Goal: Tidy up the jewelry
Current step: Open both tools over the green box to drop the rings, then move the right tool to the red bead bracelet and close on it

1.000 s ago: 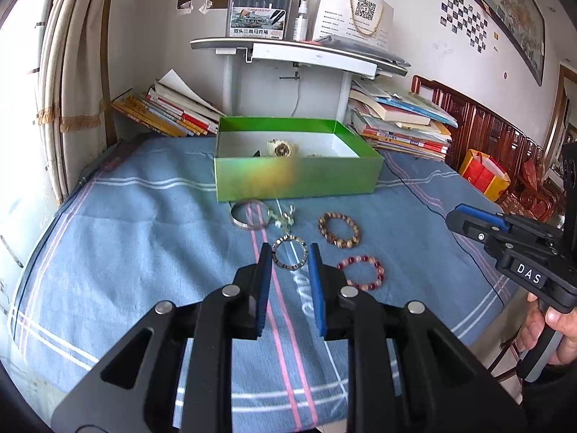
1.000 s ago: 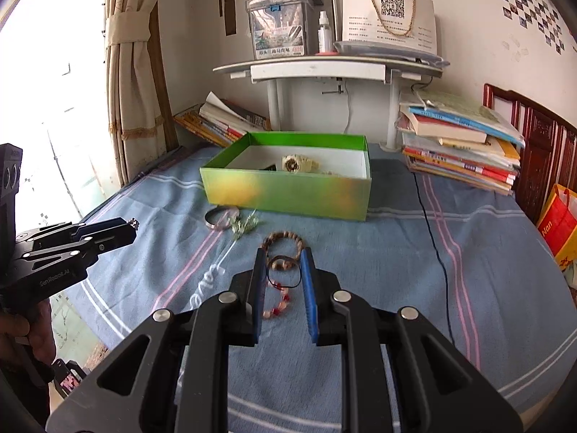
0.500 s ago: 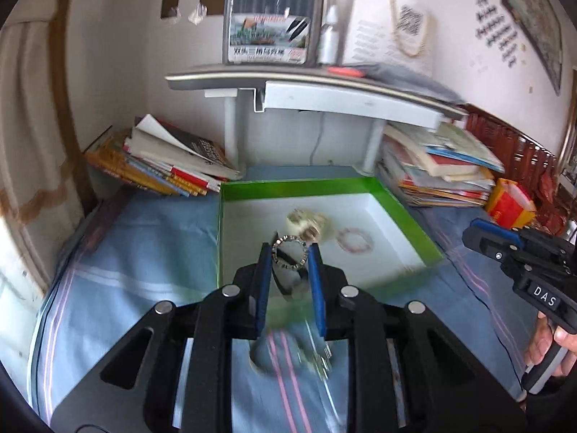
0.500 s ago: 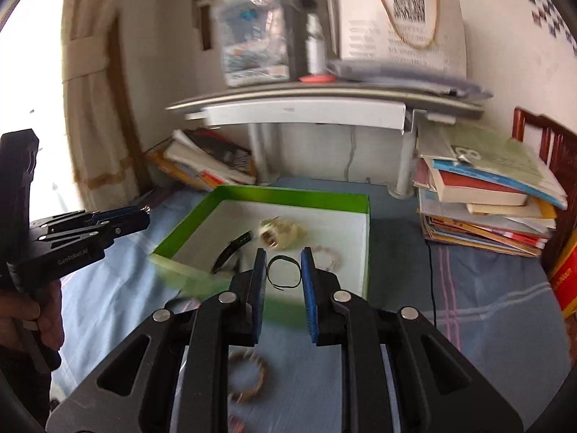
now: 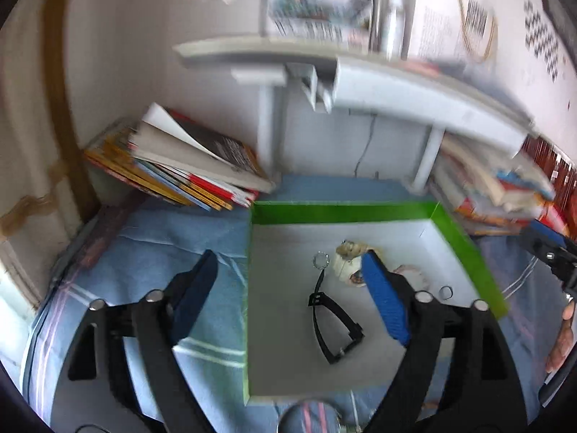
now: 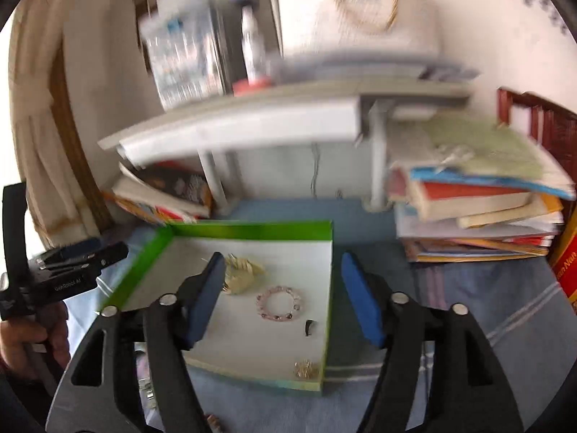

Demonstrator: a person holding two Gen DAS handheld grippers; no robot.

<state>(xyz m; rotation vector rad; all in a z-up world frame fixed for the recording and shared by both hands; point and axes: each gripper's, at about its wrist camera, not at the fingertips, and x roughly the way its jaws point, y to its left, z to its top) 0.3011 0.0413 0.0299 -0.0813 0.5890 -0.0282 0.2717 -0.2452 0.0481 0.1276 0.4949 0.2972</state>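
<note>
A green box (image 5: 342,212) with a white floor sits on the blue cloth. In the left wrist view it holds a black watch strap (image 5: 333,319), a small beaded ring (image 5: 321,260), a pale watch (image 5: 348,261) and a small black loop (image 5: 446,292). My left gripper (image 5: 288,296) is open and empty above the box's left wall. In the right wrist view the box (image 6: 249,230) holds a pink bead bracelet (image 6: 278,304), a pale watch (image 6: 241,276), a gold brooch (image 6: 306,368) and a small black piece (image 6: 309,326). My right gripper (image 6: 283,297) is open and empty above the bracelet.
Stacks of books lie left (image 5: 180,169) and right (image 5: 497,191) of the box, under a white shelf (image 5: 360,79). A silver bangle (image 5: 310,415) lies on the cloth in front of the box. The other gripper shows at each view's edge (image 6: 61,267).
Both grippers moved forward over the box and opened. The beaded ring left the left gripper and the black loop left the right gripper; both now lie in the box.
</note>
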